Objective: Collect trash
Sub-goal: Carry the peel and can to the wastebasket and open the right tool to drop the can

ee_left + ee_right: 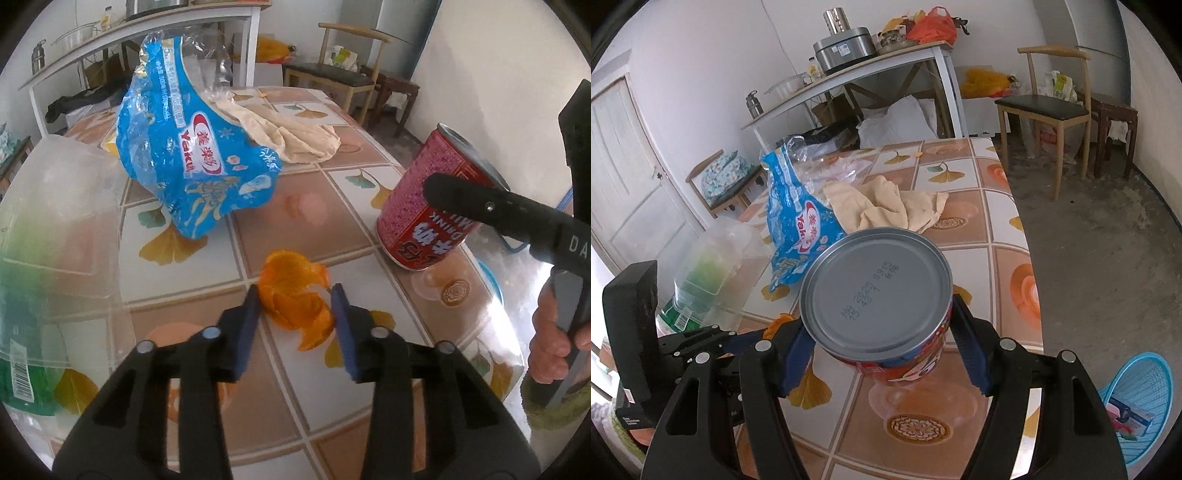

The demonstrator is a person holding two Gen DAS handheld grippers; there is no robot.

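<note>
Left wrist view: the left gripper (295,295) reaches over the tiled-pattern tablecloth (295,398), its blue pads (246,325) standing either side of a curled orange peel (295,295) that lies on the table. The left pad sits right at the peel's edge and the right pad close beside it; whether they already press the peel I cannot tell. At 11 o'clock from the peel a crumpled blue plastic wrapper (192,147) stands tall on the table, with a beige cloth (291,136) behind it at 12 o'clock. A clear plastic container (55,229) fills the 9 o'clock side. At 2 o'clock a red drink can (424,206) tilts above the table, a black finger of the right gripper (476,199) lying across its side. A hand (554,339) grips that tool's handle at 3 o'clock.

Right wrist view: the right gripper (882,332) pinches the red drink can (875,295) between its blue pads, the can tilted with its grey end facing the camera. The wrapper (798,229) sits at 11 o'clock from the can, the cloth (886,206) at 12 o'clock, the clear container (709,266) at 9 o'clock. The peel (777,323) shows as an orange sliver beside the can's lower left. A blue basket (1141,398) stands on the floor at 4 o'clock
</note>
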